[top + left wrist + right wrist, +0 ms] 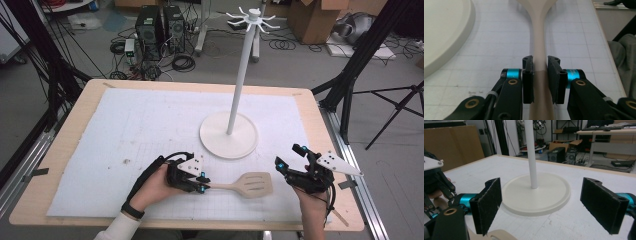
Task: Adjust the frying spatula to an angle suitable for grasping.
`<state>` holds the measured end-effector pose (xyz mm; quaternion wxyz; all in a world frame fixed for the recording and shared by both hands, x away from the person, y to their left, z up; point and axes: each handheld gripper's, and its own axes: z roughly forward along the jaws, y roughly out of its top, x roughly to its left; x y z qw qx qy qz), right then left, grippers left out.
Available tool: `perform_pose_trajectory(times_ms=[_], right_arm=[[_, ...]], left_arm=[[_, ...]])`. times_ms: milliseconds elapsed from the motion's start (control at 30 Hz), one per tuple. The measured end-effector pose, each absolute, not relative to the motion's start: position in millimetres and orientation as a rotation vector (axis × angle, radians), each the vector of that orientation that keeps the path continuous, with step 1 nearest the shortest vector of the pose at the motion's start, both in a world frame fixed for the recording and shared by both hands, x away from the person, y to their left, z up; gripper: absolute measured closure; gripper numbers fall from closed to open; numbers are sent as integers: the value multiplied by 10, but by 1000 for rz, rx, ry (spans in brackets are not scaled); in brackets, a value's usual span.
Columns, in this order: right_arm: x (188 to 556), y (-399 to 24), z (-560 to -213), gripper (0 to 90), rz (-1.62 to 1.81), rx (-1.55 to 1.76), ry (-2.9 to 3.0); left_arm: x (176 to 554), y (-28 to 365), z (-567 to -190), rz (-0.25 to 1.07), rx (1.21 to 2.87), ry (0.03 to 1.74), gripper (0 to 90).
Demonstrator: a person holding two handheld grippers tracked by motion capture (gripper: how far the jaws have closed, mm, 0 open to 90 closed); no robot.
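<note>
Spatula (248, 184) handle clamped in left hand-held gripper (201, 183), blade toward wide-open, empty right hand-held gripper (288, 159).

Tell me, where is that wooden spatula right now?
In the high view the spatula lies near the table's front edge, just in front of the white stand's base, its handle clamped in the left gripper.

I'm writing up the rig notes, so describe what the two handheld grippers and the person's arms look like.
Both the left gripper and right gripper are black linkage frames with brass-coloured pivots, cyan collars by the flat black pads, and a dotted pale triangular plate on top. Black cables trail back. A white sleeve and black wristband are on the left arm.
</note>
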<state>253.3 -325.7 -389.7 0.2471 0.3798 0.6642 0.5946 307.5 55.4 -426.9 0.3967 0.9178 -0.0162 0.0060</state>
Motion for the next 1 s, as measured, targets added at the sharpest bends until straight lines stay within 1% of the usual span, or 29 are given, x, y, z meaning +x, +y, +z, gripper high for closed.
perform_pose_trajectory(times_ms=[167, 467, 500, 533, 567, 633, 700, 767, 867, 1000], right_arm=[[2544, -3244, -3907, 163, 1618, 1034, 1815], [2555, -3226, -3921, 163, 1617, 1028, 1824], [2553, -3220, -3922, 163, 1614, 1035, 1828], [2557, -3216, -3923, 163, 1615, 1032, 1828], [2560, -3217, -3926, 163, 1613, 1028, 1830], [2558, -3210, -3927, 163, 1614, 1034, 1835], [2563, -3204, -3929, 163, 1619, 1026, 1837], [2563, -3195, -3927, 162, 1625, 1019, 1847], [2568, -3176, -3924, 162, 1642, 1011, 1856], [2572, -3143, -3916, 162, 1666, 983, 1883]], left_arm=[[3069, 547, -4300, 16, 2346, -60, 752], [3069, 592, -4345, 12, 2321, -32, 738], [3068, 598, -4339, 16, 2305, -21, 703], [3067, 609, -4326, 26, 2290, -7, 643], [3069, 626, -4308, 31, 2281, 17, 601], [3069, 670, -4265, 49, 2249, 61, 481], [3047, 749, -4208, 67, 2196, 80, 422], [3026, 852, -4147, 79, 2145, 120, 335], [3000, 1061, -4068, 134, 2064, 179, 270], [2965, 1399, -4010, 231, 1964, 260, 221]])
